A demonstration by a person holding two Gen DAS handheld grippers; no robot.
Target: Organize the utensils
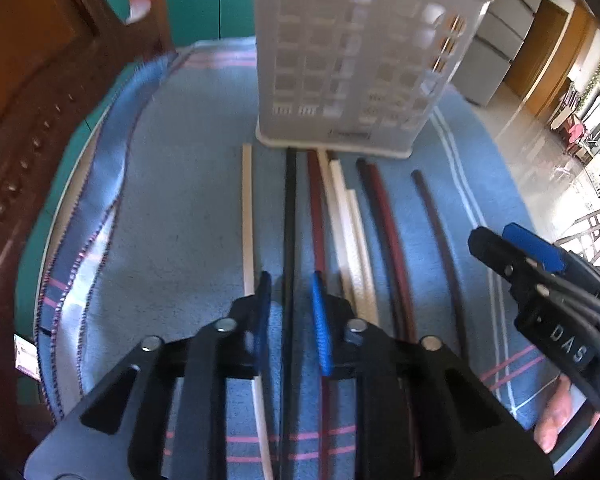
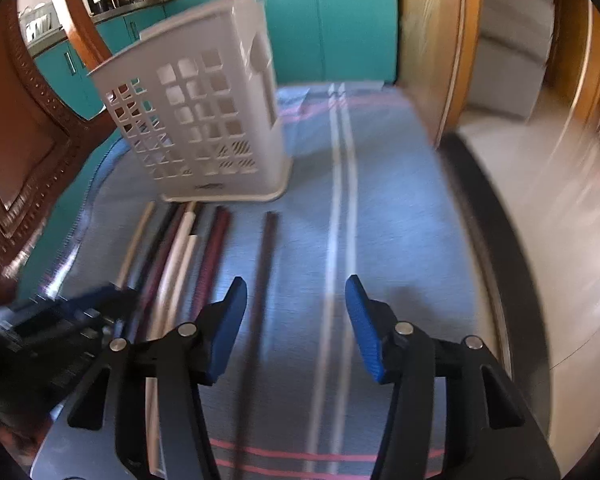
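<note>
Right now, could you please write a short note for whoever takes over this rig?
Left gripper: jaws narrow, astride the black chopstick; a grip is not clear.
Right gripper: open, empty, beside the lone dark chopstick.
All chopsticks lie side by side on the blue cloth before the upright white holder.
Done: nothing visibly in the holder.
Left: move every chopstick into it.

The white holder [image 2: 204, 120] looks like smooth plastic full of square holes. It stands on a soft blue cloth [image 1: 180, 200] with a woven, matt look. Just before the holder lie smooth, thin sticks [image 1: 384, 216]. Left of the holder, the brown wood [image 1: 32, 92] is shiny.
</note>
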